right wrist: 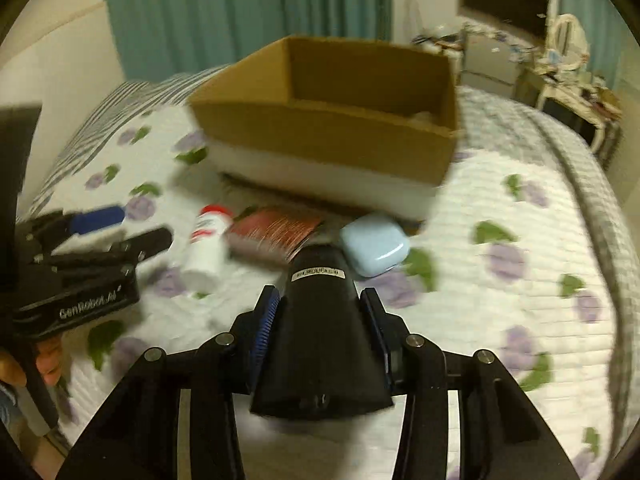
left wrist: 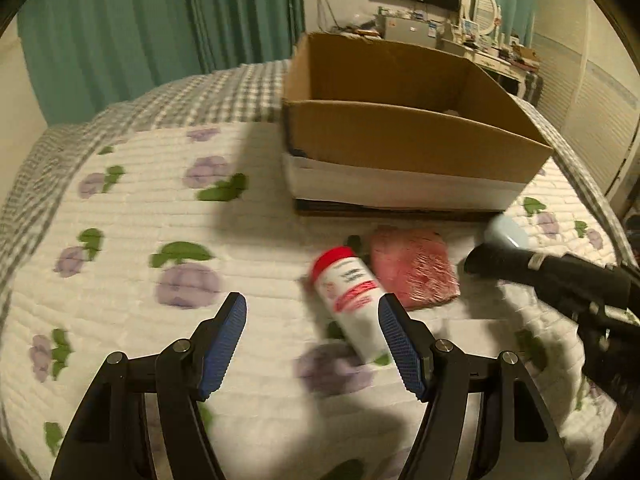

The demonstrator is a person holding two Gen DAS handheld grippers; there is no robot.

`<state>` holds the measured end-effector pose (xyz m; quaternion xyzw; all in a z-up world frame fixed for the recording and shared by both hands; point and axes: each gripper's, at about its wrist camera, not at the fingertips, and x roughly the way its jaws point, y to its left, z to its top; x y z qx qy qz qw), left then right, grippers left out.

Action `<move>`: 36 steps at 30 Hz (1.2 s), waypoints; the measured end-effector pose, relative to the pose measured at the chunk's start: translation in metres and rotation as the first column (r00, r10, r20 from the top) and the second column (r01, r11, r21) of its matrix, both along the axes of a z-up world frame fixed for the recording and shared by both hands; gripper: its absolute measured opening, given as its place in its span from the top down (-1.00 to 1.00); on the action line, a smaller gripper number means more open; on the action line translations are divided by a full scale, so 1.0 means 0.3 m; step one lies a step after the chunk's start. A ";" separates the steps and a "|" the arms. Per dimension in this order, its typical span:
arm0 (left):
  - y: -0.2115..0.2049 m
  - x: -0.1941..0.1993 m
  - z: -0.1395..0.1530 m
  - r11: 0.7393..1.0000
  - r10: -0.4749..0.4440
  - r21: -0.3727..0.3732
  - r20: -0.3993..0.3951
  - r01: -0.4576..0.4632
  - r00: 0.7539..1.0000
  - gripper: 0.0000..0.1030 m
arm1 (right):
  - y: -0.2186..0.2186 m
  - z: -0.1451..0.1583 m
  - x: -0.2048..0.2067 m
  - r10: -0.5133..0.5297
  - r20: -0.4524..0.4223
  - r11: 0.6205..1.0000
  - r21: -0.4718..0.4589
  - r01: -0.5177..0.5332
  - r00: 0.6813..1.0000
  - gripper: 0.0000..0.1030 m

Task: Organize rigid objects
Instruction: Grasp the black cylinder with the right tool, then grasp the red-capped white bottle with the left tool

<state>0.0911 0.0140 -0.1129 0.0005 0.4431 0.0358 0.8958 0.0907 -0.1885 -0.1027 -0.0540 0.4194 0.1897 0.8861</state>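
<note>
A white bottle with a red cap [left wrist: 352, 300] lies on the floral quilt, just ahead of my open left gripper [left wrist: 312, 306], close to its right pad and untouched. Beside the bottle lies a flat red packet [left wrist: 414, 266]. My right gripper [right wrist: 320, 294] is shut on a black tapered object [right wrist: 320, 328] whose narrow end points toward the packet [right wrist: 276, 234] and a light blue case [right wrist: 374, 246]. In the left wrist view that black object [left wrist: 504, 264] reaches in from the right, with the blue case [left wrist: 506, 232] behind its tip. The bottle [right wrist: 206, 246] and the open left gripper [right wrist: 120, 228] show at left in the right wrist view.
An open cardboard box [left wrist: 400, 136] with a white lower band stands on the bed behind the objects, something pale showing in its far corner. The quilt [left wrist: 160, 208] stretches to the left. A cluttered dresser [left wrist: 480, 40] and teal curtains [left wrist: 140, 20] are beyond the bed.
</note>
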 end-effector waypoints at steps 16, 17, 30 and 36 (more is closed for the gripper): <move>-0.057 0.095 -0.089 0.999 -0.016 -0.042 -0.077 0.012 0.997 0.02 | -0.119 -0.163 0.119 -0.122 -0.124 0.992 -0.031 0.119 0.985 0.19; -0.059 0.084 -0.078 0.999 -0.022 -0.042 -0.074 0.018 0.997 0.15 | -0.119 -0.163 0.120 -0.122 -0.121 0.992 -0.031 0.119 0.985 0.19; -0.094 -0.074 0.110 0.999 -0.042 -0.005 0.013 0.042 0.999 0.31 | -0.119 0.040 -0.005 -0.111 0.042 0.994 -0.004 0.111 0.993 0.23; -0.121 -0.121 0.232 0.999 -0.053 0.010 0.074 0.052 0.996 0.31 | -0.148 0.159 -0.085 -0.116 0.083 0.993 0.030 0.113 0.990 0.23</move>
